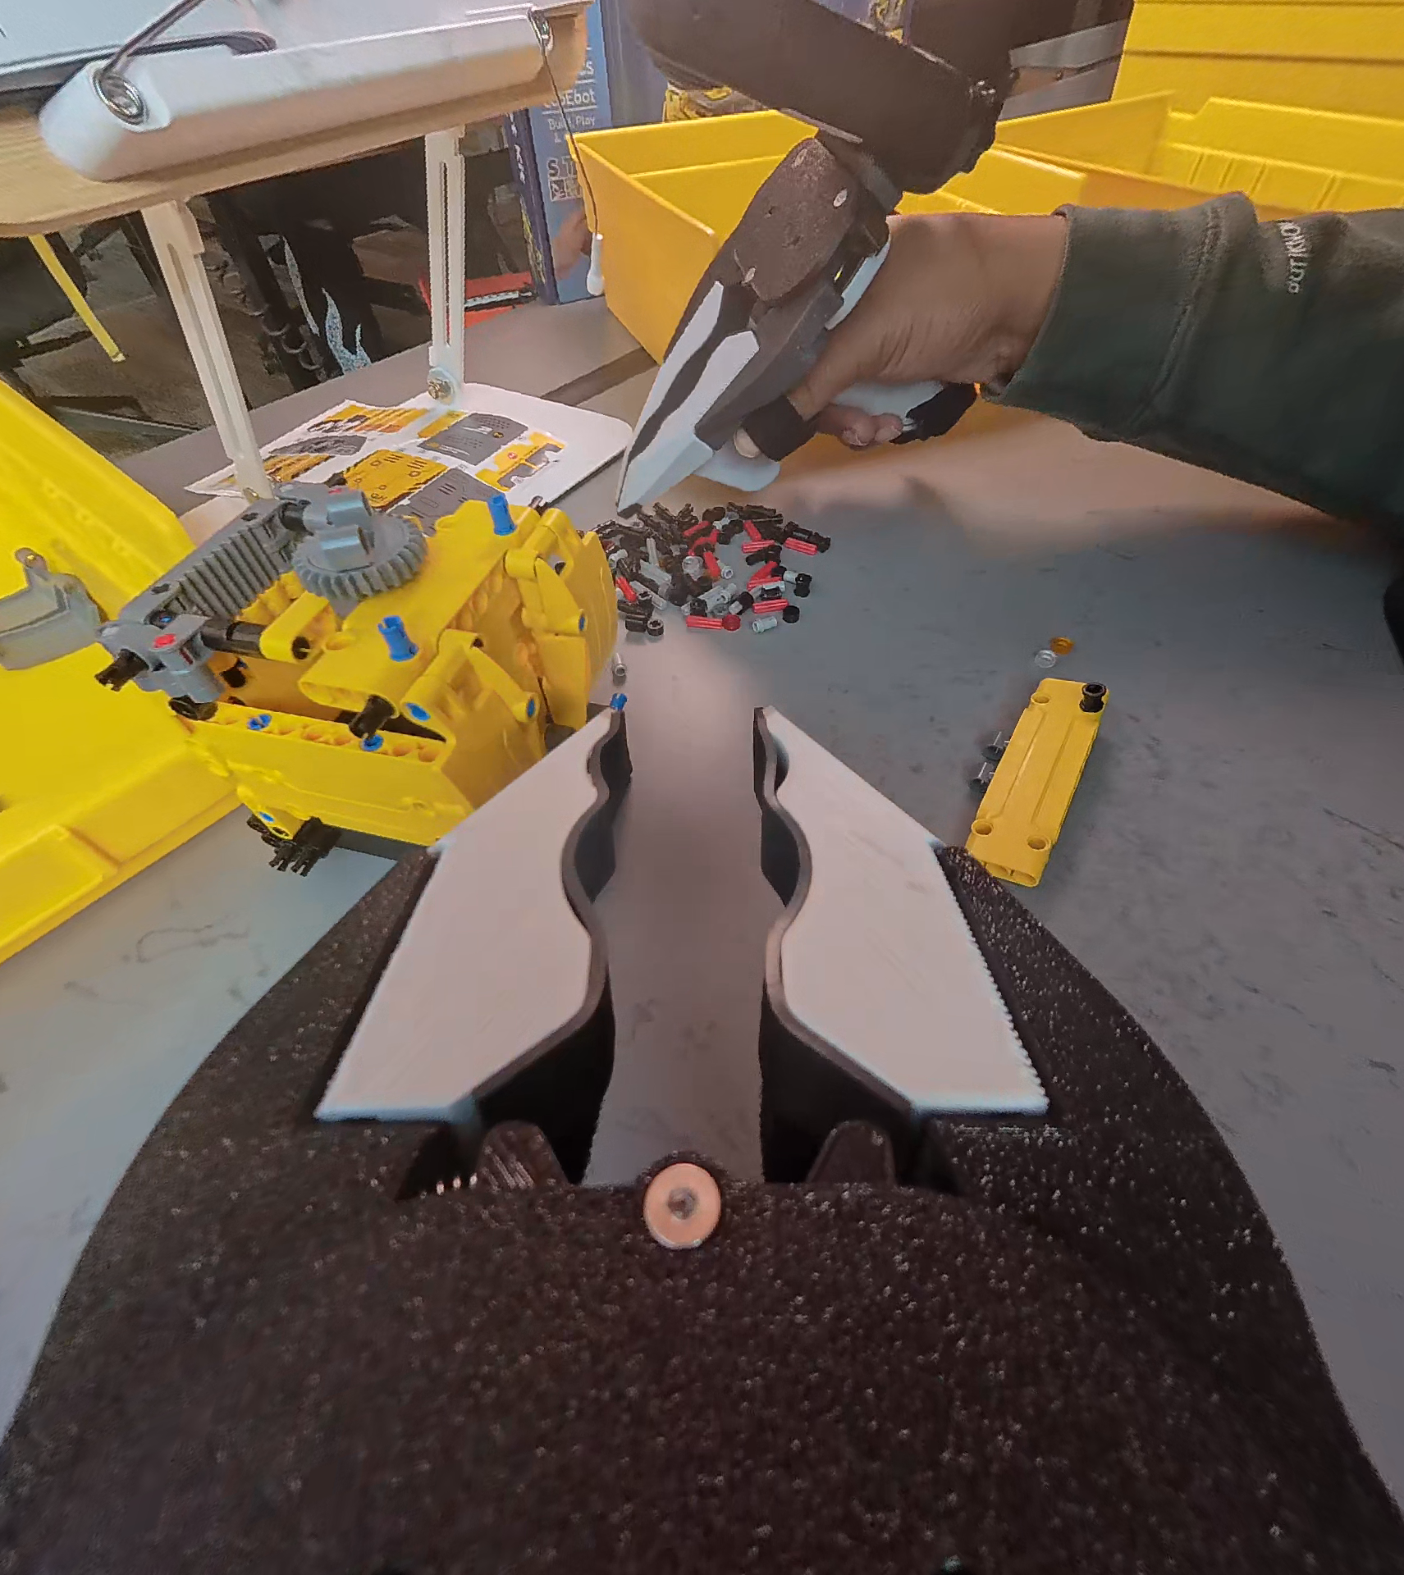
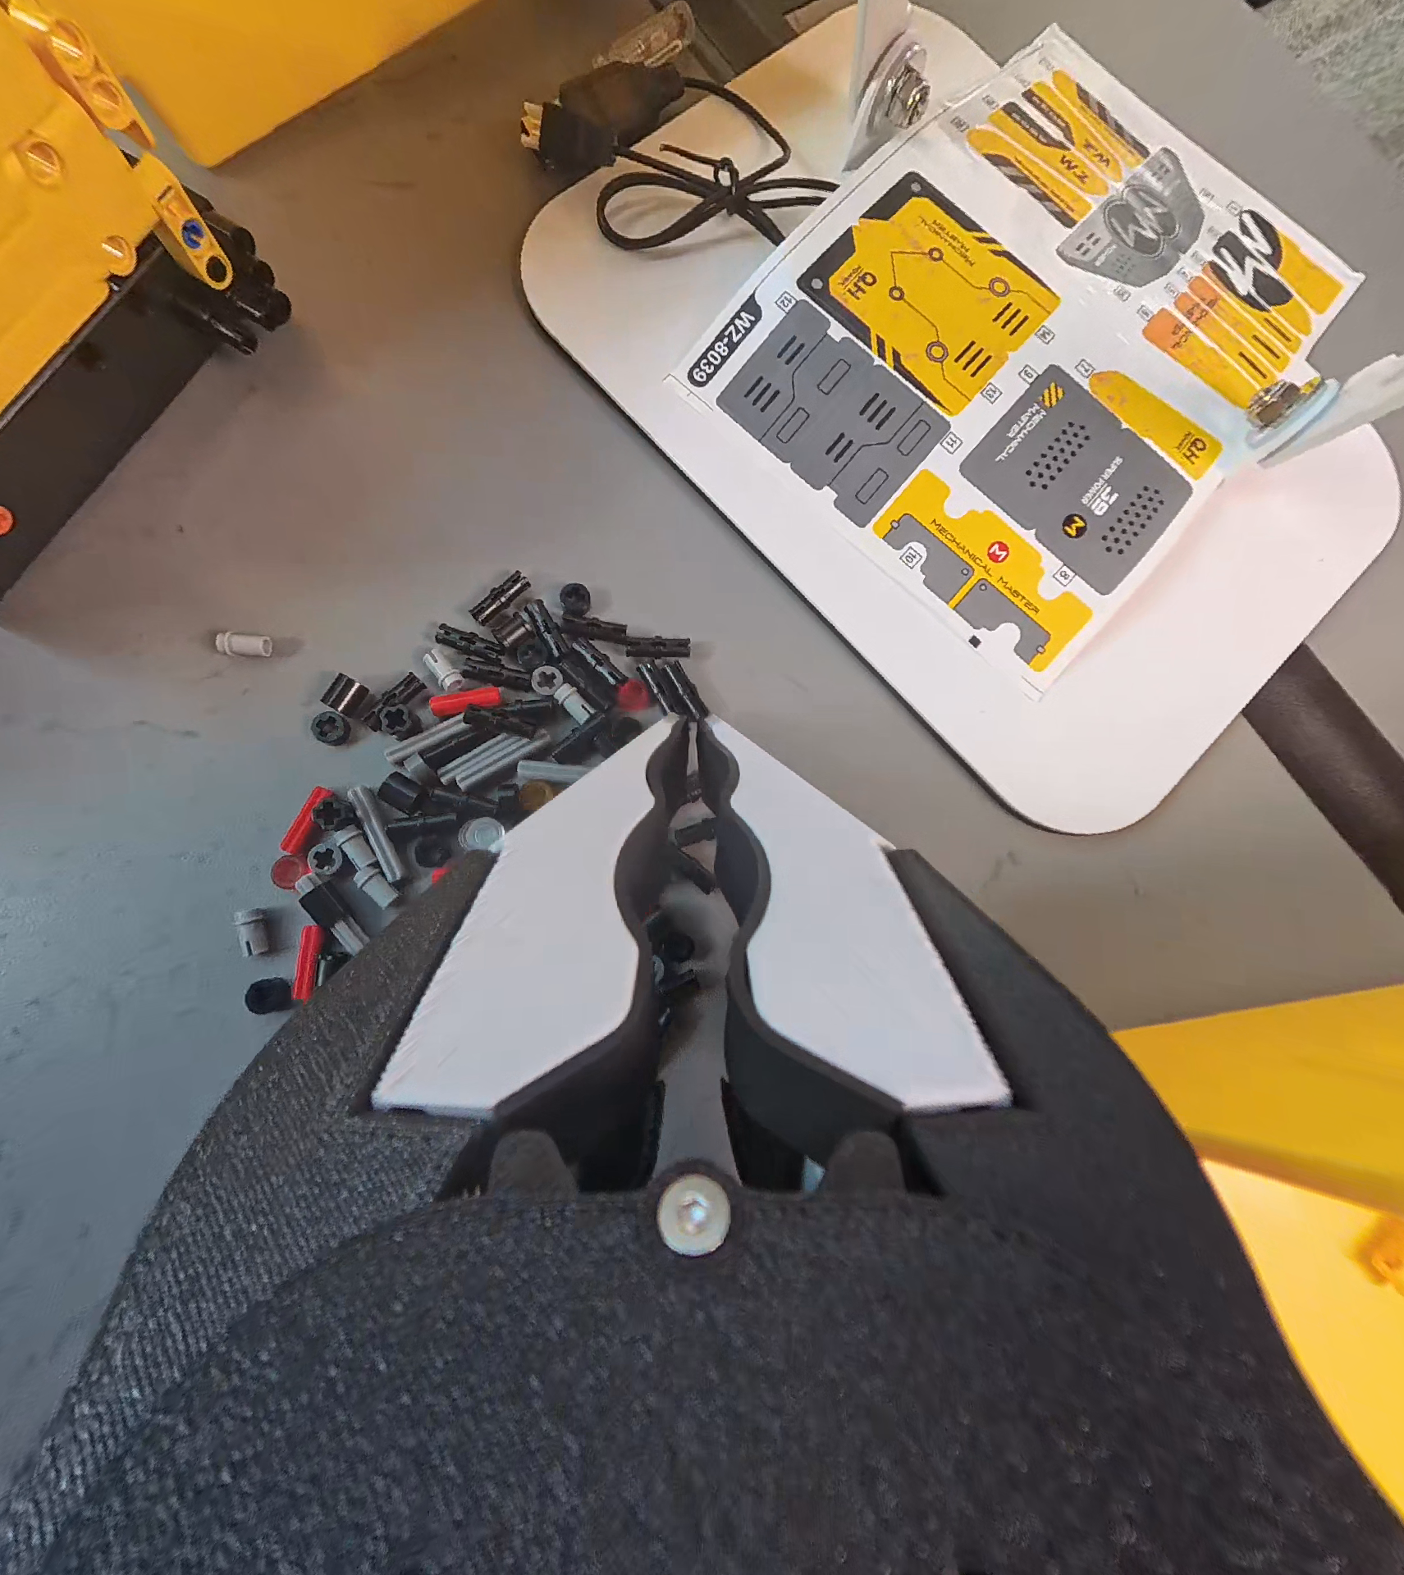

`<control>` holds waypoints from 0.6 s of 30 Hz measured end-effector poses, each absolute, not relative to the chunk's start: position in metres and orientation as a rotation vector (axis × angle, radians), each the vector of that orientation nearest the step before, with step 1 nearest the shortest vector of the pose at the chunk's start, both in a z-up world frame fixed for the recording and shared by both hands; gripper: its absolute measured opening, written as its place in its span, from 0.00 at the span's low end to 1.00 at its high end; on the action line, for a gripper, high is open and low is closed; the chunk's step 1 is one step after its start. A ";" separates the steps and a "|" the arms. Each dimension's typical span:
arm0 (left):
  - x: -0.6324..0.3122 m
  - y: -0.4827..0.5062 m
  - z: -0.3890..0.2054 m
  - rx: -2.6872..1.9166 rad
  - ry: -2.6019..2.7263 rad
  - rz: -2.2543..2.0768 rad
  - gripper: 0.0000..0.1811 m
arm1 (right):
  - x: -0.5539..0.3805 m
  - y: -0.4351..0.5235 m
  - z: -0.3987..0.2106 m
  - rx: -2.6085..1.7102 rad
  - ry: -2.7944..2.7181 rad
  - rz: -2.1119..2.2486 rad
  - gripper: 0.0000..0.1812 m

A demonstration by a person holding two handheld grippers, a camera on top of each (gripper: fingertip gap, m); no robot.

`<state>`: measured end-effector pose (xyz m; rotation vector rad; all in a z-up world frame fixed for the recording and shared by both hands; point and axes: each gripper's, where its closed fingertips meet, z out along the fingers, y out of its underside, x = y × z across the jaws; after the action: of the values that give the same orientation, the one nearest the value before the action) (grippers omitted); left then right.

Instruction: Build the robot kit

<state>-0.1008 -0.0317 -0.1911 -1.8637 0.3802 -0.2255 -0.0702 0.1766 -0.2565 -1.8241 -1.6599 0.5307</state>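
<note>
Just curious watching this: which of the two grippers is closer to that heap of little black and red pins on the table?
Right. The right gripper has its tips at the far edge of the pin heap. The left gripper hangs open short of the heap, beside the yellow model.

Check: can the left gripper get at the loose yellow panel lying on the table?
Probably yes. The left gripper is open and empty, and the yellow panel lies flat just right of its tips with bare table between them. The right gripper is farther off, over the pin pile.

Right gripper (image 2: 688,724) fingers nearly closed over pin pile (image 2: 476,767).
</note>
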 end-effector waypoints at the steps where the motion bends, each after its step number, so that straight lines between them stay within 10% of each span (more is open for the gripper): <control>1: -0.101 -0.032 -0.191 -1.865 0.381 -0.226 0.16 | -0.068 0.176 -0.257 -1.827 -1.665 0.530 0.01; 18: -0.099 -0.031 -0.199 -1.892 0.393 -0.237 0.16 | -0.046 0.168 -0.250 -1.814 -1.680 0.627 0.02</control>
<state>-0.0991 -0.0309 -0.1991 -1.8922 0.3926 -0.2371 -0.0463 0.1682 -0.2499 -1.8144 -1.6798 0.6266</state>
